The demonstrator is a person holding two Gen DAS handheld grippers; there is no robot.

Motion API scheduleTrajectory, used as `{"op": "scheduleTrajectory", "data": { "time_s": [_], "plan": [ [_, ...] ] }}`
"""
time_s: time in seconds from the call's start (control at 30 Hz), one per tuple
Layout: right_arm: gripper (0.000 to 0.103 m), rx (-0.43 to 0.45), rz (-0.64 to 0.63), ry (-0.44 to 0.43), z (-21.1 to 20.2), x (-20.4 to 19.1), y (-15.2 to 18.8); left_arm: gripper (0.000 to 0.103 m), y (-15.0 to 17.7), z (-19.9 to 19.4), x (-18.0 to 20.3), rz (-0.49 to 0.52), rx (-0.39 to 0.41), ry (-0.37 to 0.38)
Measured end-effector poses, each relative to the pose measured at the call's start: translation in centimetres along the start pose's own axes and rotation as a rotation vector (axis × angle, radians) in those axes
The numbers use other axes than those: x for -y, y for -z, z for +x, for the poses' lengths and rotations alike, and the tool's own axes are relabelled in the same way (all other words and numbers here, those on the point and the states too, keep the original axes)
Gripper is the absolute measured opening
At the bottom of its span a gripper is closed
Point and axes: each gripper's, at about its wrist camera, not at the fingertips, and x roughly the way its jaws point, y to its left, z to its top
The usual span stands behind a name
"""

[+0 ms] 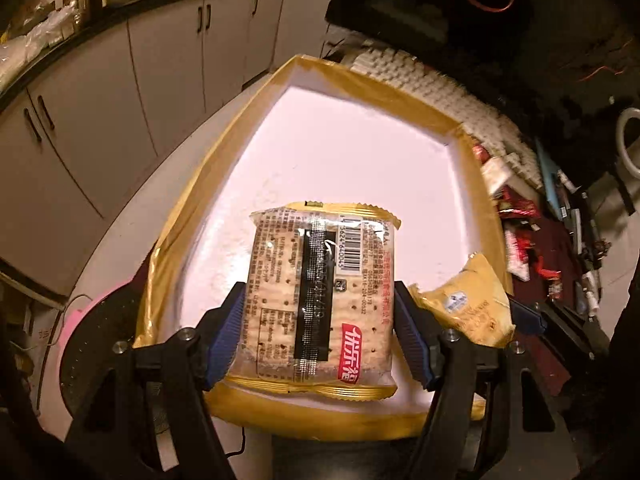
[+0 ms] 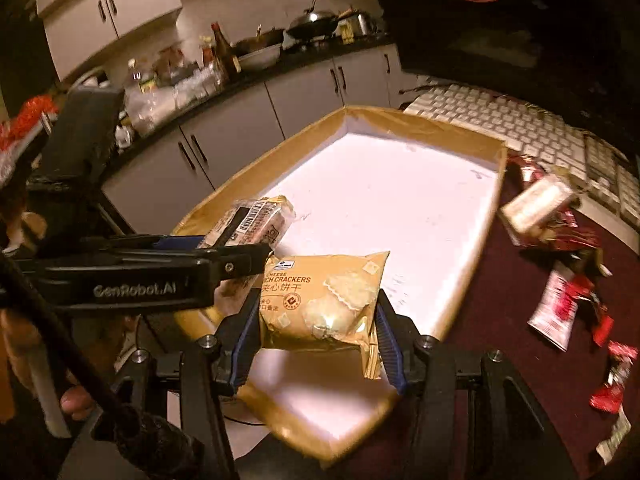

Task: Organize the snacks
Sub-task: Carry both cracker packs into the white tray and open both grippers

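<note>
**Two cracker packs held over the white tray**

The clear cracker pack (image 1: 320, 300) is a flat, square packet of shiny transparent film with yellow crimped ends. Pale crackers with small holes show through it. Its back side has a black strip down the middle, a barcode, fine printed text and a red label with white Chinese characters. The left claw (image 1: 320, 336) is clamped on its two sides with ribbed blue pads, and the pack hangs above the near part of the tray (image 1: 192, 216).

The cheese cracker pack (image 2: 324, 300) is a puffy pillow bag of matte golden film. It reads "CHEESE" and "CRACKERS", with red Chinese characters and a picture of a sandwich cracker. The right claw (image 2: 316, 336) is closed on it from both sides, also above the near part of the tray, just right of the clear pack. The black body of the left claw bears the words "GenRobot.AI".

The tray is a shallow box with a smooth white floor and glossy brown-taped walls. To the right of the tray, red and white snack packets (image 2: 560, 304) lie scattered on the dark red bench (image 2: 500, 320). Behind the tray is a white keyboard (image 2: 520, 124).
</note>
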Motion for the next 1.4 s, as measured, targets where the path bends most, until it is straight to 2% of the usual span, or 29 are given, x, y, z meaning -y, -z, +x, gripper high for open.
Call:
{"op": "scheduleTrajectory", "data": {
  "time_s": [0.07, 0.33, 0.47, 0.5, 0.6, 0.77, 0.87, 0.97, 1.07, 1.17, 1.33, 1.4],
  "plan": [
    [0.053, -0.033, -0.019, 0.037, 1.3, -0.3, 0.1, 0.071, 0.0, 0.1, -0.1, 0.0, -0.004, -0.034],
    [0.059, -0.019, -0.134, 0.118, 2.3, -2.6, 1.0, 0.071, -0.2, 0.2, 0.5, 0.047, -0.004, -0.093],
    [0.062, -0.003, -0.144, 0.139, 2.4, -2.7, 0.9, 0.071, -0.2, 0.2, 0.6, 0.045, 0.005, -0.088],
    [0.062, -0.003, -0.146, 0.136, 2.5, -2.7, 0.9, 0.072, -0.3, 0.2, 0.6, 0.039, 0.006, -0.079],
    [0.072, 0.017, -0.13, 0.1, 1.7, -2.5, 0.8, 0.08, -0.5, -0.6, -0.1, -0.014, 0.035, -0.01],
    [0.079, 0.101, -0.048, -0.008, -1.2, -1.2, 1.4, 0.088, -0.3, -2.6, -0.4, -0.04, 0.13, 0.02],
    [0.078, 0.152, 0.017, -0.09, -3.1, 0.0, 1.9, 0.088, 0.1, -3.1, 0.0, -0.042, 0.161, 0.041],
    [0.078, 0.183, 0.069, -0.109, -4.6, 1.3, 2.5, 0.088, 0.5, -4.2, 1.4, -0.027, 0.21, 0.06],
    [0.078, 0.214, 0.112, -0.075, -6.2, 2.7, 3.7, 0.088, 1.1, -4.9, 3.8, 0.032, 0.231, 0.083],
    [0.078, 0.224, 0.175, -0.036, -7.6, 4.6, 5.2, 0.088, 1.7, -4.6, 6.5, 0.101, 0.204, 0.113],
    [0.06, 0.172, 0.298, 0.0, -9.1, 8.3, 7.4, 0.088, 2.8, -3.6, 10.6, 0.19, 0.16, 0.167],
    [0.059, 0.157, 0.334, 0.025, -9.8, 9.5, 8.3, 0.088, 3.4, -3.3, 12.1, 0.222, 0.141, 0.188]
  ]
}}
